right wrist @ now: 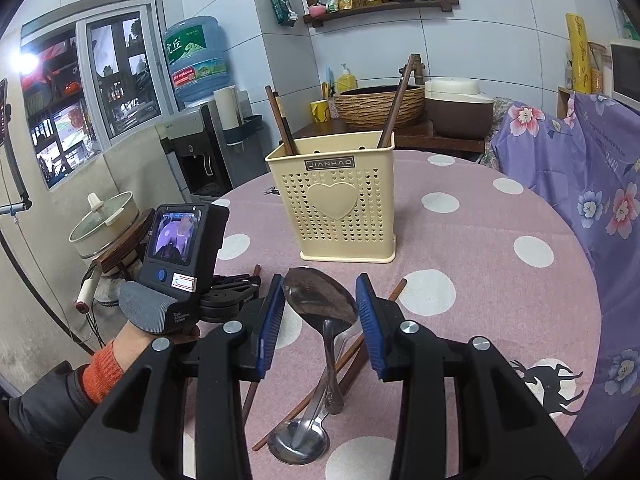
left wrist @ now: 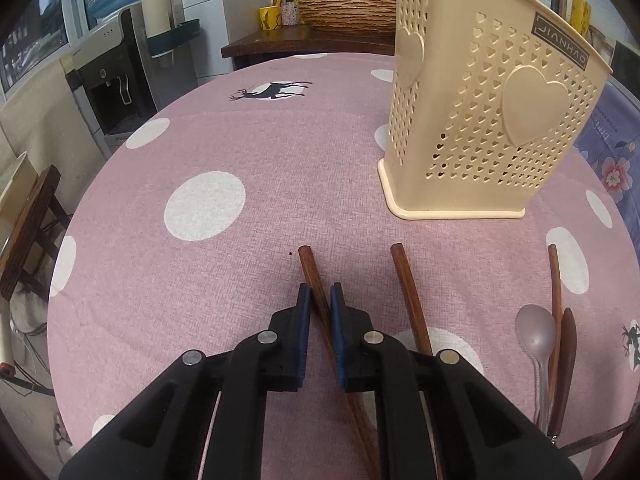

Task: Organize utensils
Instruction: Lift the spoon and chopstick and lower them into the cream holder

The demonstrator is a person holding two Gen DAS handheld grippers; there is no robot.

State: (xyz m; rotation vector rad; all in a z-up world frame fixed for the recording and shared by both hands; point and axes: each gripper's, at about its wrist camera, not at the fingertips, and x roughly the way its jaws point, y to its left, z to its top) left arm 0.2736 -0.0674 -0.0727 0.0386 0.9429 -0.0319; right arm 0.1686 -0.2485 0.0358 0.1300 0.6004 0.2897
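Left gripper [left wrist: 319, 294] fingers pinching round wooden chopstick [left wrist: 316, 280]; right gripper [right wrist: 320, 292] fingers clamping shiny steel spoon [right wrist: 320, 294].

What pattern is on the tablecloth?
The tablecloth is pink with white dots and a few dark deer prints; the left wrist view shows it best.

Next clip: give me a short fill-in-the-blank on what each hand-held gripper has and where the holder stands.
1. The left hand-held gripper is shut on a wooden ____.
2. The right hand-held gripper holds a metal ____ by its bowl.
3. The cream utensil holder already has ____ chopsticks standing in it.
4. The raised shape on the holder's front is a ____.

Missing words: chopstick; spoon; two; heart
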